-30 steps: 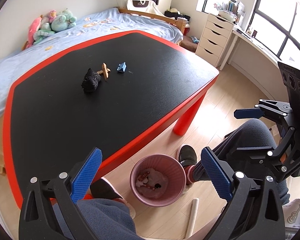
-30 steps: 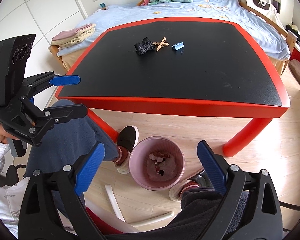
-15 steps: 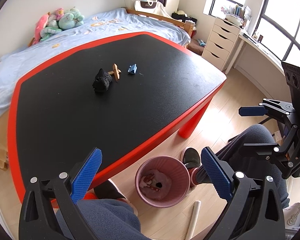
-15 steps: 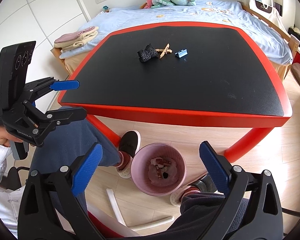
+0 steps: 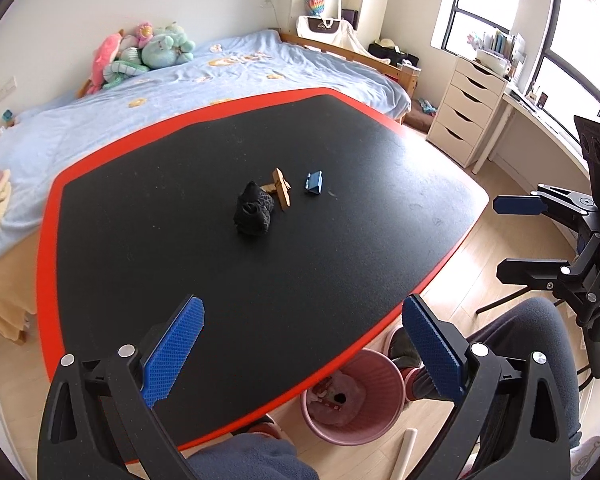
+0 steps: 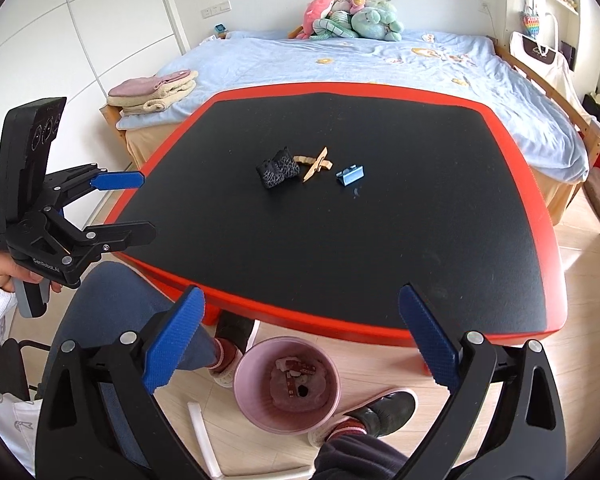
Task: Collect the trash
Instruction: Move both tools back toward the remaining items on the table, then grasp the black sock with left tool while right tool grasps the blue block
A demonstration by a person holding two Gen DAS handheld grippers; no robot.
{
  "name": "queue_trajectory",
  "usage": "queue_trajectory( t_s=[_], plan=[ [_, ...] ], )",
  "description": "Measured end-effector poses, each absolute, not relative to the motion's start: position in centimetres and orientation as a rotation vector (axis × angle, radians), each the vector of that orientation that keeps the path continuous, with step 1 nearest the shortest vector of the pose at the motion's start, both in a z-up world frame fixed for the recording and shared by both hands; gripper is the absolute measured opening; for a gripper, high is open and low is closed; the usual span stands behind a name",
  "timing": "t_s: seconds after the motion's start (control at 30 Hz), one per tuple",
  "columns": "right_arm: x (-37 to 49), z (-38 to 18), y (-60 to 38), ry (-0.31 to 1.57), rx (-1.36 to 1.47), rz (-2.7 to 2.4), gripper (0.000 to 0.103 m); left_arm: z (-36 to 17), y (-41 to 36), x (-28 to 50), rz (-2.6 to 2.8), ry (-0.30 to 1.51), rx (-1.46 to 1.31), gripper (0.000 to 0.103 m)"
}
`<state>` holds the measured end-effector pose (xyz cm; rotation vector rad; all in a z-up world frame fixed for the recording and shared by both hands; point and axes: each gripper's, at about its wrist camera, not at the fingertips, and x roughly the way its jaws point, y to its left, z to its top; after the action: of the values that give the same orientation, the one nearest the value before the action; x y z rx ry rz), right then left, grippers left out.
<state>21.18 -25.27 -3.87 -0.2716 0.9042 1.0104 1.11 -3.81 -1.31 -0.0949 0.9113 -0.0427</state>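
Note:
Three items lie mid-table on the black, red-rimmed table: a crumpled black wad, a wooden clothespin and a small blue clip. A pink trash bin with scraps inside stands on the floor by the near table edge. My left gripper is open and empty over the near edge. My right gripper is open and empty, above the bin.
A bed with blue bedding and plush toys lies beyond the table. White drawers stand at the right by the windows. My legs and shoes flank the bin. A white tube lies on the wooden floor.
Both grippers have risen and moved forward toward the table; the table items appear closer and the bin has dropped lower in view. Both stay open.

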Motion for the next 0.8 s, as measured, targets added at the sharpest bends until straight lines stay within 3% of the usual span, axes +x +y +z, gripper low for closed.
queue_trajectory(
  t_s=[0.37, 0.8],
  plan=[
    [27.4, -4.2, -20.5, 0.867, -0.360, 1.067, 0.096, -2.3, -1.3, 6.4, -0.033, 0.929, -0.099, 0.095],
    [33.7, -8.9, -14.4, 0.881, -0.509, 1.159, 0.096, -6.5, 0.7, 12.6, -0.071, 1.022, -0.087, 0.095]
  ],
)
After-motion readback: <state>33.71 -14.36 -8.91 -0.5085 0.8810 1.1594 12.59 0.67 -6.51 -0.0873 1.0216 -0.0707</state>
